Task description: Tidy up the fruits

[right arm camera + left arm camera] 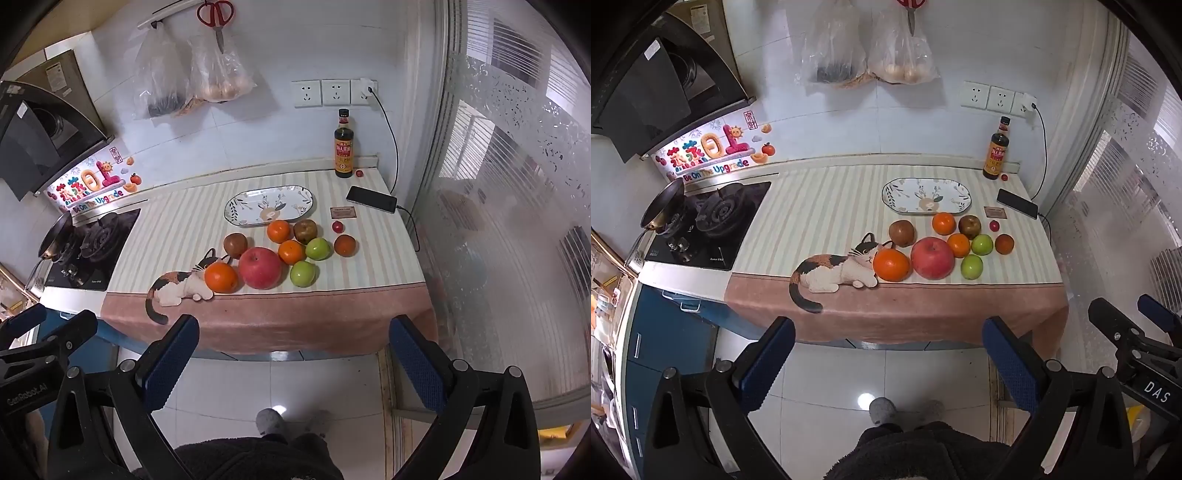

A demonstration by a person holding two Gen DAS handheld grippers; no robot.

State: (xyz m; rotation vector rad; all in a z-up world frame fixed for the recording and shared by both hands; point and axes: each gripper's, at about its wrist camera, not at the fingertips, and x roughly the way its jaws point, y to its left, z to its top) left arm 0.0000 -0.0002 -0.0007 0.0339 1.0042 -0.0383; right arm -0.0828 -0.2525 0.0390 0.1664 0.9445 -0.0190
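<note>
A wall sticker (713,155) beside the stove reads "Be On The Upgrade" in coloured letters, under large Chinese characters that are too stylised to read here; the same sticker (92,186) shows in the right wrist view. The right gripper (1145,354), seen at the edge of the left wrist view, bears "DAS" in white. The left gripper (33,369), seen in the right wrist view, bears "GenRobot.AI". The sauce bottle (343,147) has a Chinese label too small to read. The small card (342,213) by the phone has print that is illegible.
</note>
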